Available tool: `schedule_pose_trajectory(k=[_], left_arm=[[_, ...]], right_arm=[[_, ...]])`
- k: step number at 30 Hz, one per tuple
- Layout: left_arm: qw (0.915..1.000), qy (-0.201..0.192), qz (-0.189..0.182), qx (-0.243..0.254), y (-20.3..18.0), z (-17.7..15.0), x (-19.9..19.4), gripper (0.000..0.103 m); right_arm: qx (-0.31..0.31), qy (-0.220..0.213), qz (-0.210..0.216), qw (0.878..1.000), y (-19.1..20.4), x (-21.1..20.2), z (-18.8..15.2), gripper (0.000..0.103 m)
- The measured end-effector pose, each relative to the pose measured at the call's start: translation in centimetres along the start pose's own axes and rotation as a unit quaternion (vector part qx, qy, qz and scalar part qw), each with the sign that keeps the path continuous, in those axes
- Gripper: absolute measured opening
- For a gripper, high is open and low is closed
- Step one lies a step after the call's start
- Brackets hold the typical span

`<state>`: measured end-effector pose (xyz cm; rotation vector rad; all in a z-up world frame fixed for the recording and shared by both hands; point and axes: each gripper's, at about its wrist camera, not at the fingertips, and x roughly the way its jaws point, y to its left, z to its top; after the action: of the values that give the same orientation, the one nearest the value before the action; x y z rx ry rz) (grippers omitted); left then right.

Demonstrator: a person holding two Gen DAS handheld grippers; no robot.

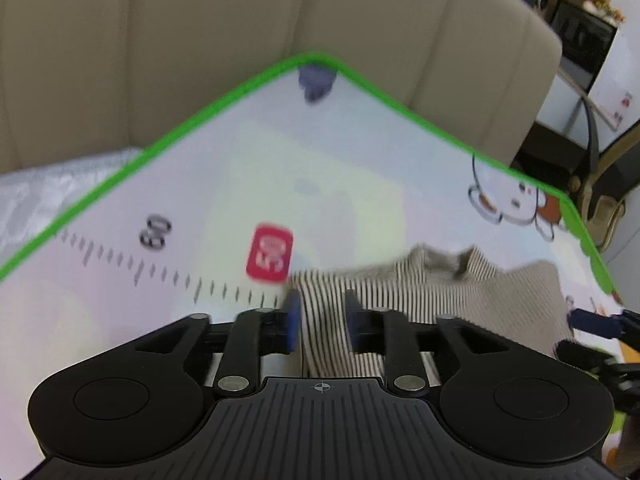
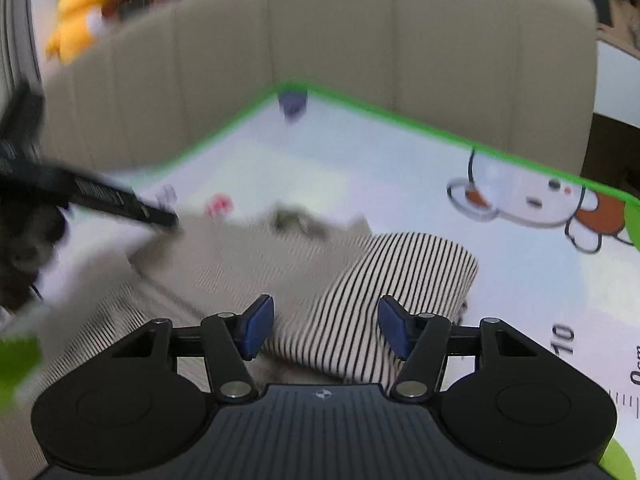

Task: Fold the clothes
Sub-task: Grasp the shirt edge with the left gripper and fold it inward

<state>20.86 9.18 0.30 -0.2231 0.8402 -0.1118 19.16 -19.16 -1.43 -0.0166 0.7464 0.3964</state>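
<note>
Left gripper (image 1: 322,318): jaws narrowly parted, striped cloth between pads; pinch or mere straddle, cannot tell. Likely placed at garment's edge to lift it for fold. Right gripper (image 2: 326,328): jaws spread, hovering above striped fold, gripping nothing; probably lining up on near hem. Garment (image 2: 248,264): beige-and-striped, crumpled mid-mat, one flap already turned over. Mat (image 1: 360,140): green border close behind, sofa (image 1: 240,20) beyond; bare mat at both sides gives room to spread cloth.
</note>
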Motion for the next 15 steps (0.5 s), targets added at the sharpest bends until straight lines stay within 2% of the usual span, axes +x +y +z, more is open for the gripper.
schedule_pose_trajectory(k=[3, 5, 8, 10, 11, 12, 13, 14, 15], left_arm=[[0.9994, 0.022, 0.014, 0.023, -0.8, -0.9, 0.9, 0.034], [0.9976, 0.027, 0.046, 0.045, -1.3, -1.3, 1.4, 0.036], [0.9927, -0.009, 0.084, 0.086, -2.3, -1.4, 0.3, 0.034], [0.9877, -0.054, 0.086, 0.119, -3.5, -1.2, -1.1, 0.035], [0.99, -0.061, 0.063, 0.111, -3.7, -1.1, -1.4, 0.043], [0.9917, -0.067, 0.039, 0.103, -3.9, -0.9, -1.8, 0.059], [0.9927, -0.072, 0.017, 0.095, -4.2, -0.8, -2.1, 0.067], [0.9942, -0.062, 0.003, 0.087, -4.4, -0.9, -1.7, 0.08], [0.9954, -0.052, -0.01, 0.08, -4.6, -1.1, -1.3, 0.083]], right_arm=[[0.009, 0.037, -0.014, 0.999, -0.8, 1.8, -1.0, 0.059], [0.035, 0.039, -0.002, 0.999, -1.8, 1.7, -1.3, 0.06], [0.026, 0.042, 0.001, 0.999, -1.8, 1.7, -1.3, 0.064], [0.02, 0.04, -0.001, 0.999, -1.5, 1.7, -1.6, 0.068], [0.019, 0.039, 0.0, 0.999, -1.4, 1.7, -1.7, 0.072], [0.02, 0.038, 0.001, 0.999, -1.4, 1.8, -1.8, 0.075], [0.022, 0.039, 0.005, 0.999, -1.4, 1.9, -1.8, 0.084], [0.024, 0.045, 0.011, 0.999, -1.4, 2.1, -1.9, 0.097], [0.027, 0.052, 0.018, 0.998, -1.3, 2.3, -2.0, 0.103]])
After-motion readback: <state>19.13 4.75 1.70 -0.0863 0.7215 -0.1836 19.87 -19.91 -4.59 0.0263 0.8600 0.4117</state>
